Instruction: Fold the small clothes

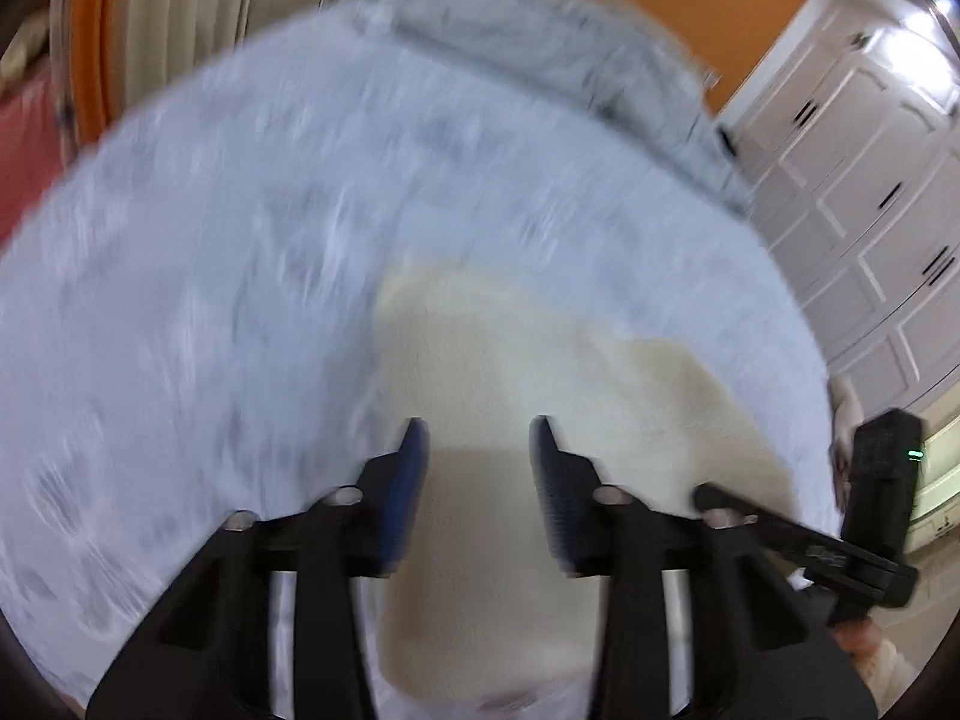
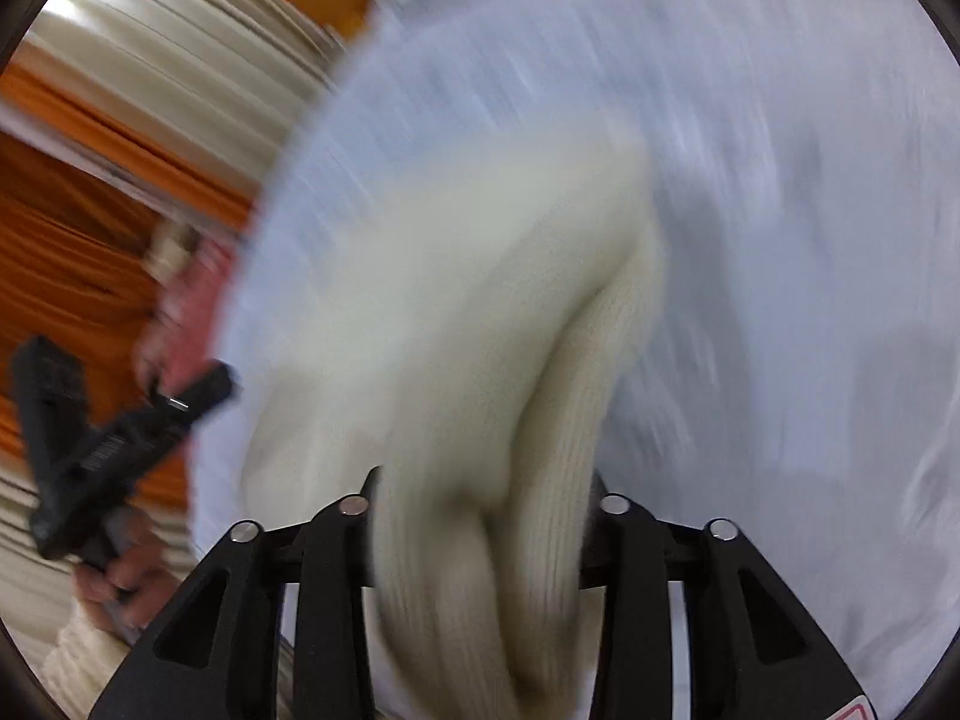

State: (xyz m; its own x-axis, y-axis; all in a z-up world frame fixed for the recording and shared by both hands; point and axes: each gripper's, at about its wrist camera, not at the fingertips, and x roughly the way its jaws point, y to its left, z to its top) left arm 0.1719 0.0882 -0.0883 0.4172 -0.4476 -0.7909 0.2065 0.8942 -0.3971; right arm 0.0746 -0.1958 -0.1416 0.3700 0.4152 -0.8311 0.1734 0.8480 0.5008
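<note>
Because both views were blurred, details stayed coarse.
Garment: the cream ribbed knit garment [image 2: 480, 324] lay mid-frame on the pale grey-blue bedspread [image 1: 210, 276].
Right gripper [image 2: 480, 516]: you pinched a bunched fold, likely to carry it over.
Left gripper [image 1: 478, 438]: you held it spread, empty above the cloth, lower centre.

A pale blue-white bedspread [image 1: 240, 276] covers the work surface. A grey blanket [image 1: 540, 42] lies along its far edge. The wall [image 1: 690, 6] behind is orange. White panelled cabinet doors [image 1: 864, 192] with dark handles stand at right. Cream vertical blinds [image 2: 174, 48] hang at left.
</note>
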